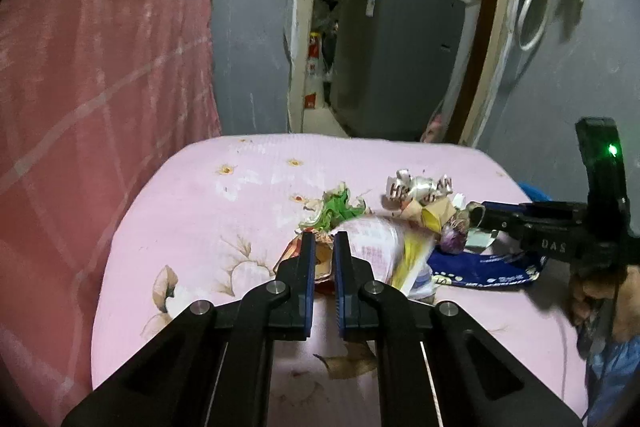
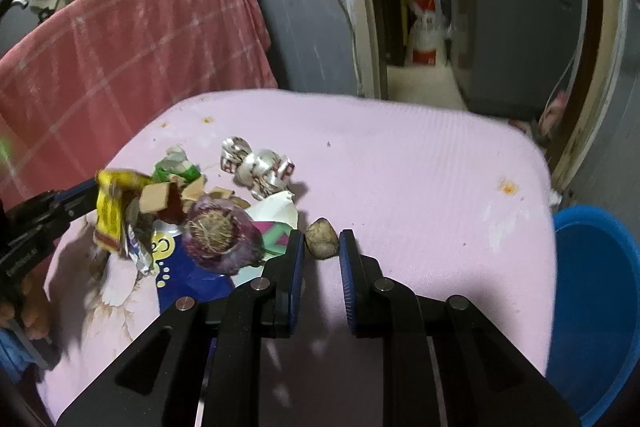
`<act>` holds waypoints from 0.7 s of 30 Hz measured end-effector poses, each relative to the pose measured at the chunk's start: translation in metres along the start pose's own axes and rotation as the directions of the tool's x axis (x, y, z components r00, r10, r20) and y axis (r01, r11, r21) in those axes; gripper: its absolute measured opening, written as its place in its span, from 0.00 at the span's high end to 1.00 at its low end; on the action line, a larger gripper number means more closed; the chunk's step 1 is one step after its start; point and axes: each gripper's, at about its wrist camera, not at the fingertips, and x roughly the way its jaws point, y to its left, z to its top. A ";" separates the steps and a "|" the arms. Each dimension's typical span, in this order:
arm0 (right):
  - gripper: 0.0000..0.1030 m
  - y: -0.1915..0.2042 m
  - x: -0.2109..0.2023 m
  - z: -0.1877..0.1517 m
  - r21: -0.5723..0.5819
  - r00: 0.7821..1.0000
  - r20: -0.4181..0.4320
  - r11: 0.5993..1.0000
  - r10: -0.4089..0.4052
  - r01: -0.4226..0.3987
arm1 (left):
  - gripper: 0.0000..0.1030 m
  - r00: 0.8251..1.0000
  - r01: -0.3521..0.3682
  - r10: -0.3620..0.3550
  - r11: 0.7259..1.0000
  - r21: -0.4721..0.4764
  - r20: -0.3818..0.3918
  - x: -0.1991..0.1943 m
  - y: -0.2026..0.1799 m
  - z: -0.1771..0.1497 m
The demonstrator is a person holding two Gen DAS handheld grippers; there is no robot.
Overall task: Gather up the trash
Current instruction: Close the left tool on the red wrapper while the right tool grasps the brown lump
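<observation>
Right wrist view: the right gripper (image 2: 322,241) pinches a small brown lump (image 2: 321,238) on the pink cloth (image 2: 420,163). Its blue bucket (image 2: 592,291) sits just right, nearer this hand. Left gripper (image 1: 321,241) clamps a wrapper (image 1: 320,265).

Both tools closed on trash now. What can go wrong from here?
Right tool pinches the round brown lump only at its tips; it may pop out on the lift.
Left tool holds a yellow wrapper lying against other scraps; lifting could drag them along.
The blue bucket sits past the pink sheet's edge; anything dropped en route may miss it.
</observation>
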 end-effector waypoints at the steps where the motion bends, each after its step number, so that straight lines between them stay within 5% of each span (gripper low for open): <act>1: 0.85 0.002 -0.004 -0.001 -0.010 1.000 0.022 1.000 -0.010 0.010 | 0.94 1.000 0.004 -0.004 1.000 -0.004 0.008 -0.002 0.000 -0.001; 10: 0.85 0.019 -0.043 -0.018 -0.075 0.972 0.229 0.995 -0.050 0.068 | 0.94 0.993 0.005 -0.004 1.000 -0.008 0.118 -0.040 -0.010 -0.010; 21: 0.85 0.033 -0.102 -0.034 -0.070 0.885 0.465 0.997 -0.006 0.043 | 0.94 0.963 0.042 -0.036 0.999 -0.016 0.266 -0.086 -0.030 0.010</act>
